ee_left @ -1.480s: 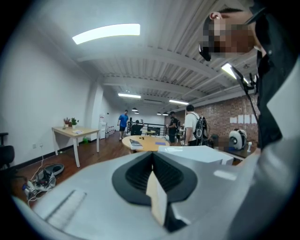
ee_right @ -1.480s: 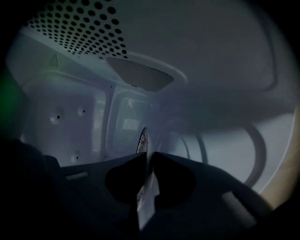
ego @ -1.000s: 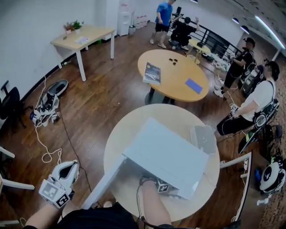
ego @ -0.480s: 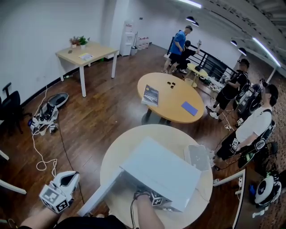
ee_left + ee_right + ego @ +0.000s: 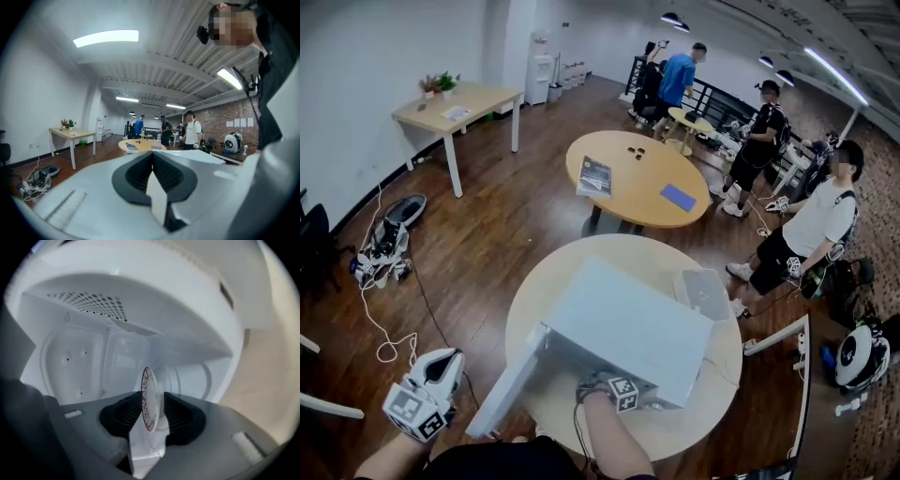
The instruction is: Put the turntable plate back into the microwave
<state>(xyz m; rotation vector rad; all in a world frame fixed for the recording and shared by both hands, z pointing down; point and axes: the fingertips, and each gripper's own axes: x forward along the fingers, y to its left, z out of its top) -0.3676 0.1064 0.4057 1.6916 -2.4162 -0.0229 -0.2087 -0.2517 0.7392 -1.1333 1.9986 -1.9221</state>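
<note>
Step in hand: releasing the turntable plate inside the microwave; by judgement, the task was close to done.
Turntable plate: within the white cavity, seen edge-on with a patterned rim, between the jaws of the right hand-held gripper. Whether it sat on its hub could not be told.
Right hand-held gripper: reached into the microwave's mouth. Its jaws had just been opening and stood parted, the plate's rim between them and the pads apparently not pressing on it.
Left hand-held gripper: held low at the person's left, well apart from the desk, jaws pressed together on nothing.
Next move: probably a straight withdrawal without catching the rim, then swinging the open door closed.
Surface: a round pale desk carrying the microwave, with a small pale box just beside it.
Room: dark wooden floor; a second round desk with a book; a rectangular desk with plants by the wall; gear and cables on the floor; several people at the far and right sides.
</note>
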